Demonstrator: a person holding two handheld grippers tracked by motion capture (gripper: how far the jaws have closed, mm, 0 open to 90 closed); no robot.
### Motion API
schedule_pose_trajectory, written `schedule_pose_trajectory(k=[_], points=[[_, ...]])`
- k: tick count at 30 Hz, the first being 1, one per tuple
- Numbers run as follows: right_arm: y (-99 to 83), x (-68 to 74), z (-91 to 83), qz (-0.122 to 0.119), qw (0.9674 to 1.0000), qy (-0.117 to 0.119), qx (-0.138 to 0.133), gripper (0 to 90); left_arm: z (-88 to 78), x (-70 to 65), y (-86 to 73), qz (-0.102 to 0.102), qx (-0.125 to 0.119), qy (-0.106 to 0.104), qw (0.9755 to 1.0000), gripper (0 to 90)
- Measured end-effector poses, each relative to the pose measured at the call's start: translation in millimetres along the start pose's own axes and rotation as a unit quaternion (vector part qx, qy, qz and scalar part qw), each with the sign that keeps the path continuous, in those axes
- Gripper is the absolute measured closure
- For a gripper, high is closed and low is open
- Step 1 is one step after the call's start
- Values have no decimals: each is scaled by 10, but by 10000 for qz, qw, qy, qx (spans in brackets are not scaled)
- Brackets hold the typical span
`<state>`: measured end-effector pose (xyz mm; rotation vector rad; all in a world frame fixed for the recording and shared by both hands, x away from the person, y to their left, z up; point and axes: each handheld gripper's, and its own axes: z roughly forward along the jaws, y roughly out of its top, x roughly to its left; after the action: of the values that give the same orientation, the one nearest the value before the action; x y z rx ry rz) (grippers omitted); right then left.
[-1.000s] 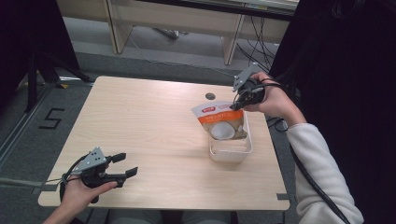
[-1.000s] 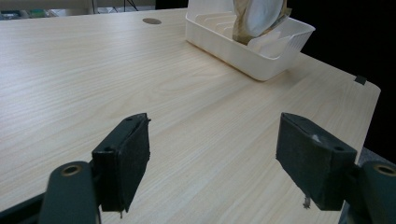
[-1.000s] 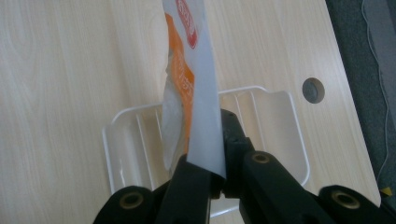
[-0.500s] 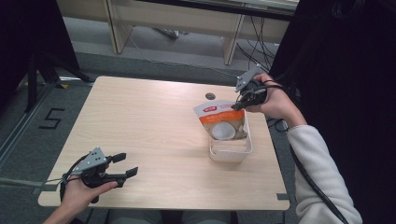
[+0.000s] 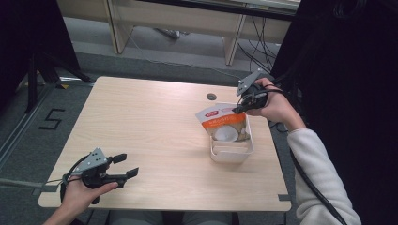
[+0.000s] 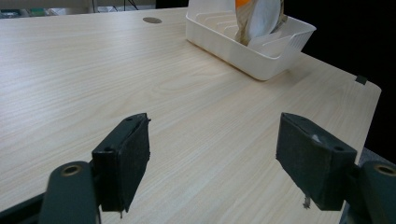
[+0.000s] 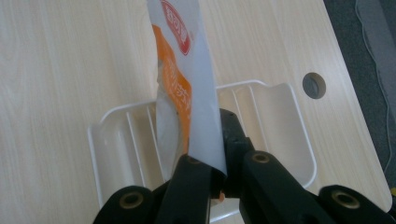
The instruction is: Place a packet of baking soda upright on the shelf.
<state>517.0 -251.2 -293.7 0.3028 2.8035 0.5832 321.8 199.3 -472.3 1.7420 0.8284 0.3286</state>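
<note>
A white and orange food pouch [image 5: 224, 123] stands tilted in a white ribbed tray [image 5: 233, 153] at the table's right side. My right gripper [image 5: 237, 109] is shut on the pouch's top right corner, held above the tray's far end. In the right gripper view the pouch [image 7: 184, 93] hangs edge-on from the closed jaws, with the tray [image 7: 119, 154] beneath it. My left gripper [image 5: 126, 165] rests open near the table's front left corner, nothing between its pads [image 6: 128, 154]. From there the tray [image 6: 261, 58] and pouch [image 6: 259, 16] lie far ahead.
A round cable hole [image 5: 211, 96] sits in the tabletop just behind the tray. The wooden table [image 5: 150, 122] has bare surface between the two grippers. Desk legs and cables stand on the floor beyond the far edge.
</note>
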Motion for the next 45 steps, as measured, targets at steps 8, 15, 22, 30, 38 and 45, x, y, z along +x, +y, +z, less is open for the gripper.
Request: schedule_pose_trajectory(k=[8, 15, 22, 30, 38, 45], points=[[-78, -6, 17, 179, 9998, 19, -85, 900, -2, -3, -2, -25, -1, 5, 10000, 252], [-168, -20, 49, 300, 9995, 18, -18, 900, 1, -3, -2, -27, -1, 9, 10000, 252], [-286, -23, 75, 393, 9992, 24, 111, 900, 4, 0, -1, -25, 12, 8, 10000, 252], [-380, -21, 136, 499, 9979, 46, 421, 900, 6, -17, -7, -150, 24, 66, 9999, 252], [-413, -42, 162, 438, 9968, 169, 639, 900, 7, -16, -7, -118, 35, 60, 9999, 252], [-420, -30, 162, 535, 9957, 121, 744, 900, 7, -18, -7, -132, 35, 67, 9999, 252]])
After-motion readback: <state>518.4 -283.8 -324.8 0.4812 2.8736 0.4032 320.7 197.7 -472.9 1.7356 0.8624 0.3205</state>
